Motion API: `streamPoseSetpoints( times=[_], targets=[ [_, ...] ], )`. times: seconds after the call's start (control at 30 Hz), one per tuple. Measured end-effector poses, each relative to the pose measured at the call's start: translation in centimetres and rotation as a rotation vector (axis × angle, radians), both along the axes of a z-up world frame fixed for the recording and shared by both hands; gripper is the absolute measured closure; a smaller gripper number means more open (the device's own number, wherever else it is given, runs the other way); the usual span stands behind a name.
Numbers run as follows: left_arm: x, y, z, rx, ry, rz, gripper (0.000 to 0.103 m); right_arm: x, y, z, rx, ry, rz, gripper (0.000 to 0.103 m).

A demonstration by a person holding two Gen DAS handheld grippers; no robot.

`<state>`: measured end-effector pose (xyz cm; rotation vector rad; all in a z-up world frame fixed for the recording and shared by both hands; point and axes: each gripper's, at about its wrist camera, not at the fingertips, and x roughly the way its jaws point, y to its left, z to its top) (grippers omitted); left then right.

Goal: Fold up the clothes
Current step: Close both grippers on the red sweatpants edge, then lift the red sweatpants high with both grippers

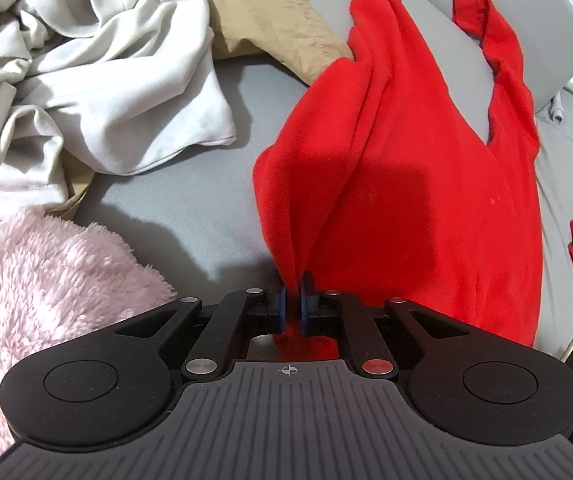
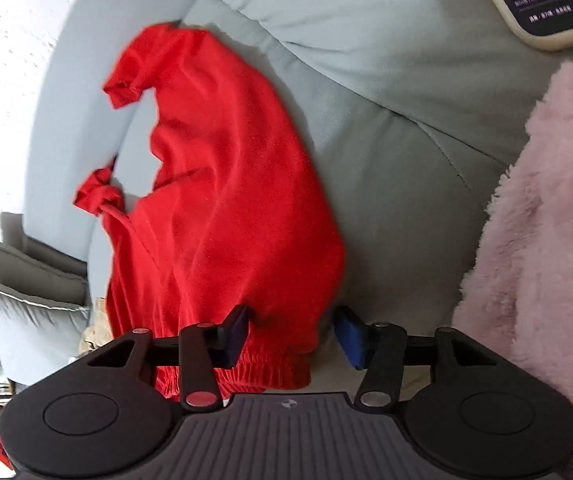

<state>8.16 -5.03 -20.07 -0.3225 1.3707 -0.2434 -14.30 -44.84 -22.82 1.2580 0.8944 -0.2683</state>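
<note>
Red garment point(image 1: 426, 184) lies on the grey sofa point(image 1: 190, 200); its far end runs out of the left wrist view, so its type is unclear. Left gripper point(image 1: 293, 308): jaws pinched on a gathered red edge. Right gripper point(image 2: 292, 334): jaws spread, elastic hem between them, not clamped. Fabric creased, bunched. Pink fleece point(image 1: 46, 280) just beside it; cream top point(image 1: 98, 68) farther off.

Red garment point(image 1: 426, 184); fluffy pink blanket point(image 1: 46, 280); grey sofa point(image 1: 190, 196).
</note>
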Motion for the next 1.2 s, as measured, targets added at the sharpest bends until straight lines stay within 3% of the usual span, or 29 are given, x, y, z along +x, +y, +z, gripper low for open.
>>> streamPoseSetpoints(
  times=[0.03, 0.07, 0.1, 0.23, 0.37, 0.43, 0.47, 0.6, 0.7, 0.83, 0.93, 1.0, 1.1, 1.13, 1.2],
  targets=[
    [0.0, 0.1, -0.1, -0.006, 0.001, 0.001, 0.093, 0.0, 0.0, 0.0, 0.004, -0.006, -0.002, 0.051],
    [0.0, 0.1, -0.2, -0.011, 0.001, 0.001, 0.093, -0.1, 0.0, 0.0, 0.015, -0.024, -0.009, 0.058],
    [0.0, 0.2, -0.2, -0.015, 0.002, 0.002, 0.093, -0.1, 0.0, 0.3, 0.031, -0.082, -0.006, 0.072],
    [0.0, 0.0, -0.4, -0.017, 0.004, -0.001, 0.092, 0.9, 1.1, 0.4, -0.032, -0.075, 0.059, 0.070],
    [0.1, 0.3, -0.6, -0.031, 0.010, 0.005, 0.091, 1.6, 1.4, -0.3, -0.018, -0.120, 0.067, 0.065],
    [0.1, 0.4, -0.7, -0.035, 0.009, 0.004, 0.091, 2.1, 1.6, -0.6, -0.009, -0.131, 0.084, 0.075],
    [0.0, 0.4, -0.6, -0.034, 0.007, 0.002, 0.093, 2.4, 1.8, -0.6, -0.011, -0.123, 0.099, 0.090],
    [-0.3, 1.1, 0.4, -0.081, 0.014, 0.031, 0.099, 2.7, 2.1, 1.5, -0.082, -0.112, 0.125, 0.094],
    [-1.0, 2.2, 3.4, -0.198, -0.032, 0.087, 0.099, 3.2, 2.0, 5.4, -0.137, -0.186, 0.135, 0.094],
    [-1.5, 3.1, 8.9, -0.334, -0.144, 0.120, 0.100, 4.4, 1.3, 13.0, -0.197, -0.352, 0.112, 0.095],
    [-1.3, 3.7, 14.8, -0.426, -0.258, 0.127, 0.100, 5.4, 0.8, 19.1, -0.243, -0.484, 0.099, 0.095],
    [-0.8, 3.8, 20.7, -0.486, -0.370, 0.125, 0.100, 6.2, 0.6, 23.7, -0.289, -0.575, 0.104, 0.095],
    [-0.2, 3.9, 28.6, -0.551, -0.511, 0.118, 0.100, 7.3, 0.9, 33.6, -0.406, -0.755, 0.104, 0.095],
    [-0.1, 3.9, 31.7, -0.573, -0.566, 0.113, 0.100, 7.6, 1.0, 34.6, -0.420, -0.774, 0.102, 0.095],
    [-0.6, 4.1, 40.1, -0.608, -0.713, 0.090, 0.100, 8.0, 1.6, 40.9, -0.499, -0.885, 0.086, 0.095]
  ],
)
